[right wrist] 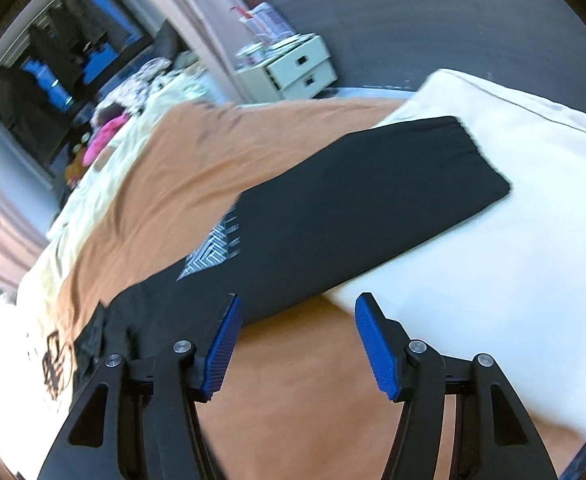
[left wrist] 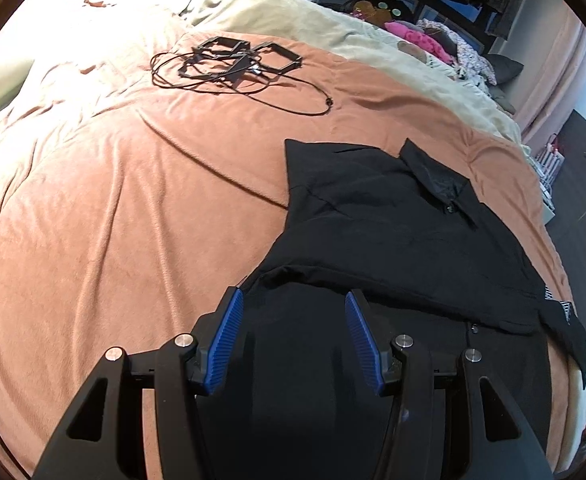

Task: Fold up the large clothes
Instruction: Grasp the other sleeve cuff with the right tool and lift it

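Observation:
A black garment point(left wrist: 373, 220) lies spread on the orange blanket point(left wrist: 113, 220), partly folded, with its collar area turned back. My left gripper point(left wrist: 293, 296) hovers over the garment's near part, jaws apart, the blue pads point(left wrist: 227, 340) clear of the cloth. In the right wrist view a black sleeve point(right wrist: 353, 200) stretches from the blanket up onto a white pillow point(right wrist: 513, 260). A white patterned print point(right wrist: 213, 252) shows near the shoulder. My right gripper point(right wrist: 299, 300) stands open above the orange blanket point(right wrist: 293, 400), just off the sleeve's near edge, with nothing between its fingers.
A tangle of black cable and black frames point(left wrist: 237, 60) lies on the far blanket. A cream duvet point(left wrist: 293, 16) and a pile of pink and patterned clothes point(left wrist: 433, 40) sit beyond. White drawers point(right wrist: 297, 68) stand on the dark floor past the bed.

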`<state>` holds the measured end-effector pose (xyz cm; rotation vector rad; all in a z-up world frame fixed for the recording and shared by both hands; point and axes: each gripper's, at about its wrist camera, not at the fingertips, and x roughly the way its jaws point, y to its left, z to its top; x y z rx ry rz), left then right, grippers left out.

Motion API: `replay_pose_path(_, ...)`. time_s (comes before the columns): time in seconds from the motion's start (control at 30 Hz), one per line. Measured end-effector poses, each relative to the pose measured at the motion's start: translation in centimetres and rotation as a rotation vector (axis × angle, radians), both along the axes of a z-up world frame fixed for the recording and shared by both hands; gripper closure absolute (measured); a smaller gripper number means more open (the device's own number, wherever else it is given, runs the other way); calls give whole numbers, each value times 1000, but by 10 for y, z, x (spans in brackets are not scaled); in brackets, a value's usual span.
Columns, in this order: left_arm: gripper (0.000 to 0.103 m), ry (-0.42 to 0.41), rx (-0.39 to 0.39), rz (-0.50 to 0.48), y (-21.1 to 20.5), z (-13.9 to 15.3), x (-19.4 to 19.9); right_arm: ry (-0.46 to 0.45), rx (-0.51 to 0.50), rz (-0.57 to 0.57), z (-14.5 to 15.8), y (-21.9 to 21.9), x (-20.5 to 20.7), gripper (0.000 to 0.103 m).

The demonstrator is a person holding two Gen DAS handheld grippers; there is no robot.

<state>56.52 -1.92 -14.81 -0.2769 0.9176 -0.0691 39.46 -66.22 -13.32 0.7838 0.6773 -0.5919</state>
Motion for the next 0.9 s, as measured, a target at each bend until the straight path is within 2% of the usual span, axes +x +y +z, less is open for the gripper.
replay_pose_path(0.1, 49, 2, 5, 1, -2, -1, 2, 20, -14, -22, -10, -13, 0, 43)
replay_pose_path(0.27, 49, -1, 17, -3, -4, -3, 2, 40, 20, -79, -33, -34, 5, 43)
replay_pose_path(0.33, 49, 0, 16, -3, -4, -3, 3, 36, 32, -102, -40, -42, 9, 47)
replay_pose_path(0.37, 49, -2, 17, -3, -4, -3, 3, 40, 34, -123, -44, -47, 11, 57)
replay_pose_path(0.4, 49, -4, 17, -2, -4, -3, 3, 45, 33, -137, -47, -51, 12, 77)
replay_pose_path(0.43, 49, -6, 16, -1, -4, -2, 4, 45, 28, -149, -48, -54, 14, 90)
replay_pose_path(0.47, 49, -9, 14, 2, -2, -2, 4, 38, 28, -148, -46, -55, 15, 99)
replay_pose_path(0.5, 49, -11, 12, 3, -2, -1, 4, 28, 20, -145, -42, -55, 16, 99)
replay_pose_path(0.63, 49, -12, 0, 5, 2, 1, 3, -4, -149, -87, 5, -33, 29, 100)
replay_pose_path(0.77, 49, -20, -20, 12, 9, 5, 0, -74, -222, -3, 61, -9, 46, 100)
replay_pose_path(0.9, 49, -37, -44, 28, 21, 13, -1, -149, -305, 103, 122, 33, 71, 100)
